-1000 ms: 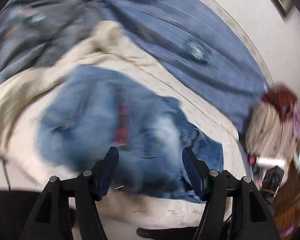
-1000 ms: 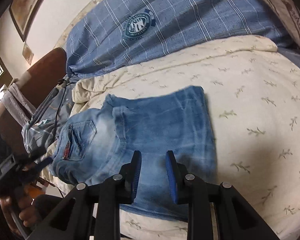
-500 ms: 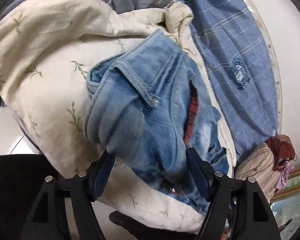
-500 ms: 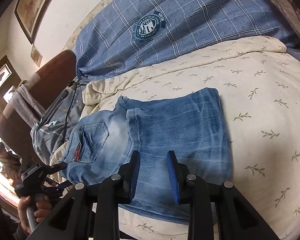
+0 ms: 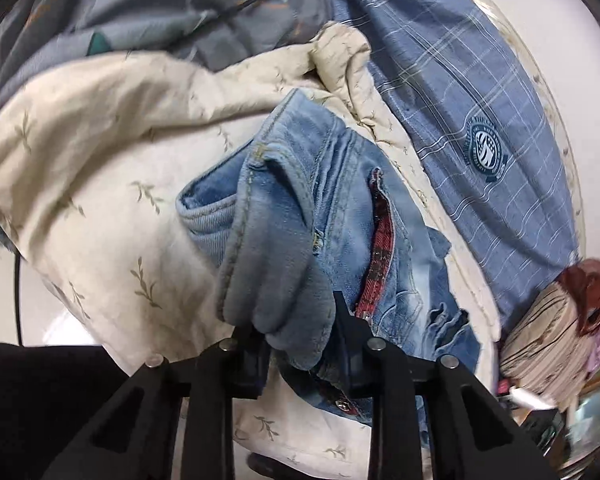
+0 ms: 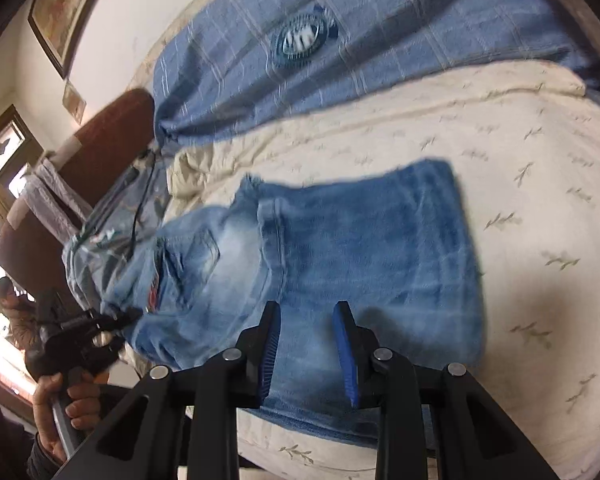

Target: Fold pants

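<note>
Light blue jeans [image 6: 360, 256] lie partly folded on a cream leaf-print quilt [image 6: 520, 152]. In the left wrist view my left gripper [image 5: 296, 320] is shut on the waistband end of the jeans [image 5: 300, 216], whose red plaid pocket lining [image 5: 380, 252] shows. In the right wrist view the same left gripper [image 6: 112, 320], held by a hand, grips the jeans' left end. My right gripper [image 6: 306, 320] hovers over the folded leg part near the front edge, jaws partly open and empty.
A blue plaid cover [image 6: 340, 40] with a round crest lies behind the quilt. A grey-blue garment with a cord [image 5: 140, 12] lies at the quilt's far side. A brown headboard [image 6: 112, 148] and framed pictures stand left. Cluttered items [image 5: 552, 336] sit at right.
My left gripper moved in on the jeans' waistband and closed on it, bunching the denim between its fingers. My right gripper stayed over the folded legs, drifting slightly.
</note>
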`<state>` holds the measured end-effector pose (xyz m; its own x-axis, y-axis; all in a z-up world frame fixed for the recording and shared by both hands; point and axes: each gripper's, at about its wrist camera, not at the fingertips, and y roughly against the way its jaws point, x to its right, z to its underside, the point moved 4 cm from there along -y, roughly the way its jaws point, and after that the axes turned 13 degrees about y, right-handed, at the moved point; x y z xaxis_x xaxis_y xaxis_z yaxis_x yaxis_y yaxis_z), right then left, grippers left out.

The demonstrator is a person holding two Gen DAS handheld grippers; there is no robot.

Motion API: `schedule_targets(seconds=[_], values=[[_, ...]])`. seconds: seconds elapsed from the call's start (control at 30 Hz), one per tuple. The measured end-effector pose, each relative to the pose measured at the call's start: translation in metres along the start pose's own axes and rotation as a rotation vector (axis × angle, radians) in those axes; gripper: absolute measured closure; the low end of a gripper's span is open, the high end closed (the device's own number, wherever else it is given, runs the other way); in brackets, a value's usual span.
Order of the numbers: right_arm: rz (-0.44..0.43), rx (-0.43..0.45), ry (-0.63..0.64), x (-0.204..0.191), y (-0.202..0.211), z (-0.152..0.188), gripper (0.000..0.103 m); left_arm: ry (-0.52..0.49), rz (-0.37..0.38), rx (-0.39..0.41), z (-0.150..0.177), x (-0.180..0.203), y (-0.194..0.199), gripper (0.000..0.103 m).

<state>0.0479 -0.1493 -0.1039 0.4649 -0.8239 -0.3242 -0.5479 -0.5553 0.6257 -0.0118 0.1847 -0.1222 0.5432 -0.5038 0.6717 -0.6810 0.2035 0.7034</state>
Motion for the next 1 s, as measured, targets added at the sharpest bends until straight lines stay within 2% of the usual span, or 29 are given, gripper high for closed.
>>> schedule_targets(seconds=[0.07,0.2,0.23,0.37,0.4,0.43,0.47,0.5,0.53,0.6,0.63,0.7,0.83,0.93,1.0], values=[[0.023,-0.104,0.008,0.001,-0.020,0.009,0.072,0.014,-0.012,-0.011,-0.001,-0.004,-0.004,0.075],[0.037,-0.090,0.017,-0.002,-0.018,0.007,0.072,0.002,-0.018,-0.018,-0.002,-0.006,-0.007,0.073],[0.036,-0.082,0.012,-0.004,-0.014,0.005,0.070,-0.006,-0.025,-0.018,-0.002,-0.005,-0.007,0.073],[0.018,0.049,0.154,-0.040,0.014,-0.013,0.070,-0.026,-0.047,-0.016,-0.001,-0.003,-0.008,0.073],[0.034,0.025,0.165,-0.044,0.010,-0.013,0.067,-0.030,-0.051,-0.016,-0.001,-0.002,-0.008,0.073],[0.039,-0.047,0.180,-0.045,-0.005,-0.007,0.065,-0.035,-0.054,-0.017,-0.002,-0.002,-0.008,0.073],[0.051,-0.192,0.186,-0.042,-0.032,0.008,0.062,-0.040,-0.057,-0.018,-0.002,-0.002,-0.008,0.073],[0.068,-0.223,0.195,-0.041,-0.042,0.016,0.063,-0.045,-0.064,-0.018,-0.001,-0.001,-0.008,0.073],[0.085,-0.187,0.221,-0.045,-0.037,0.013,0.063,-0.053,-0.065,-0.017,-0.001,0.000,-0.008,0.073],[0.108,-0.217,0.199,-0.051,-0.033,0.005,0.063,-0.055,-0.063,-0.022,-0.002,0.000,-0.008,0.073],[0.106,-0.188,0.189,-0.053,-0.028,-0.001,0.063,-0.053,-0.061,-0.025,-0.002,0.000,-0.008,0.073],[0.090,-0.133,0.194,-0.062,-0.020,-0.017,0.063,-0.057,-0.059,-0.026,-0.002,0.000,-0.007,0.073],[0.048,-0.133,0.153,-0.071,-0.038,-0.044,0.063,-0.057,-0.061,-0.029,-0.003,0.000,-0.008,0.073],[-0.031,-0.124,0.065,-0.065,-0.056,-0.064,0.063,-0.068,-0.069,-0.028,-0.003,0.001,-0.008,0.073],[0.001,-0.154,0.028,-0.051,-0.079,-0.068,0.049,-0.075,-0.079,-0.027,-0.003,0.003,-0.009,0.073]])
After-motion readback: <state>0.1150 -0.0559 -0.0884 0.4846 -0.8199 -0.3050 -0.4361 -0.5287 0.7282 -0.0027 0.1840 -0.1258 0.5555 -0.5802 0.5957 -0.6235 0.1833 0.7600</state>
